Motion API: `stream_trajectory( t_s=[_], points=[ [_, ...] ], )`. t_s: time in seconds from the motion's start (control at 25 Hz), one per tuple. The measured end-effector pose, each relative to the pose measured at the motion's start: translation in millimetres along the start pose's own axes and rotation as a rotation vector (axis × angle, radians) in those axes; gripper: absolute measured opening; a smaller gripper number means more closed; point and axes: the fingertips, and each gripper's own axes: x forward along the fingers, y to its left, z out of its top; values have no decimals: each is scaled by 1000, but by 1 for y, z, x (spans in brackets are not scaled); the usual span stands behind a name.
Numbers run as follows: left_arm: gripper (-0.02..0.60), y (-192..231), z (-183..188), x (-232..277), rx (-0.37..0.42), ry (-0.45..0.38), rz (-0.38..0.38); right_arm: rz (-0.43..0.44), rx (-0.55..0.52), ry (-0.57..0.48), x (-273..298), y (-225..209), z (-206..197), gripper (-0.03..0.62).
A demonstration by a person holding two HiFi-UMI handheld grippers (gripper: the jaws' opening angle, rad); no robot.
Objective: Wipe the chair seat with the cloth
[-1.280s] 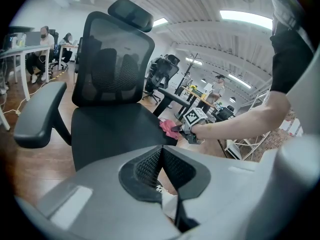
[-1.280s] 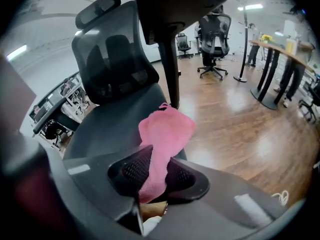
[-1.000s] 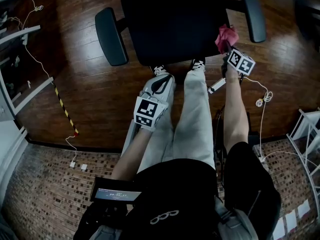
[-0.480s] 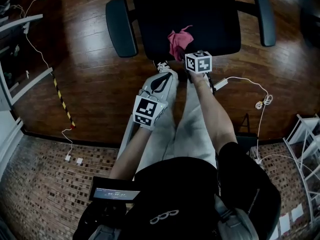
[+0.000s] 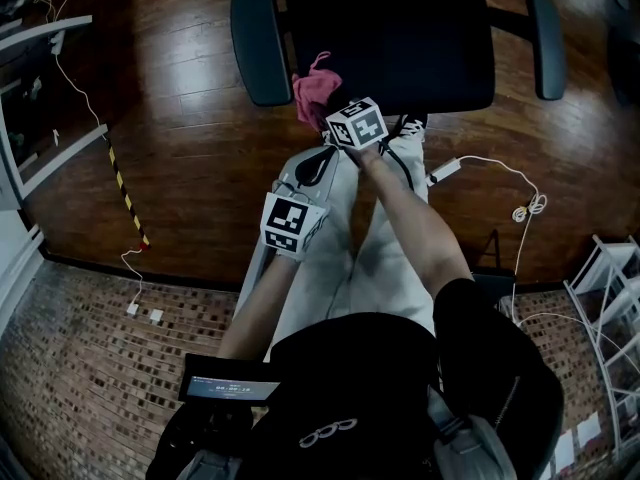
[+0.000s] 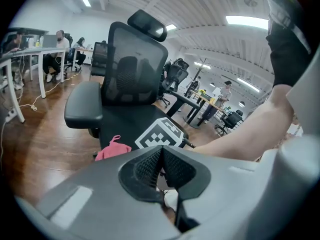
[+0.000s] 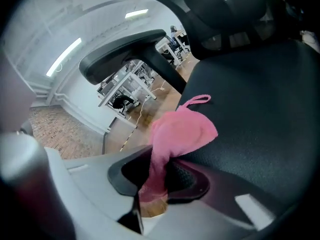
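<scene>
**Cloth handling and work surface at the seat corner**

1. Right gripper [image 7: 159, 170]: jaws clamped on a bunched lower fold of the pink cloth [image 7: 183, 128]. The rest of the cloth fans out just ahead of the tips. It rests on the chair seat [image 7: 260, 109] at the seat's near corner.

2. Left gripper [image 6: 161, 165]: jaws together with nothing between them. It hangs behind and beside the right gripper, above the person's leg and short of the seat.

3. Cloth properties (judged): light, soft and limp.
   - It folds under its own weight and carries a small hanging loop at its far edge.
   - It should not slip from the ribbed pads.
   - A pinch on one fold lets the free part drag or roll up.
   - A hold on a thicker gathered bunch, pressed flat, would likely spread more fabric on the seat.

4. Surface: ahead of the right gripper the seat is dark and finely textured, and looks slightly padded. An armrest [image 5: 258, 43] stands just beyond the cloth, to its side.

5. Room: a wooden floor [image 5: 170, 118] surrounds the chair. A white cable [image 5: 500, 168] lies on it to the right of both grippers. Desks and other chairs stand well beyond.
</scene>
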Motion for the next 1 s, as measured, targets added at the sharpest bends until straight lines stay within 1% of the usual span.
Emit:
stream_trajectory(
  t_s=[0.24, 0.36, 0.48, 0.72, 0.88, 1.0],
  points=[
    [-8, -6, 2, 4, 9, 5, -20, -14, 13, 0, -7, -8, -6, 78],
    [-8, -9, 4, 9, 17, 9, -30, -30, 32, -7, -17, -21, -12, 78],
    [-8, -15, 6, 15, 29, 17, -43, -66, 65, -24, -35, -41, -20, 78],
    [-8, -30, 8, 31, 50, 38, -79, -189, 163, -72, -87, -103, -42, 78],
    [-8, -51, 14, 48, 68, 45, -119, -289, 243, -120, -136, -153, -58, 78],
    [-8, -65, 18, 60, 95, 45, -139, -361, 279, -148, -176, -189, -71, 78]
  ],
)
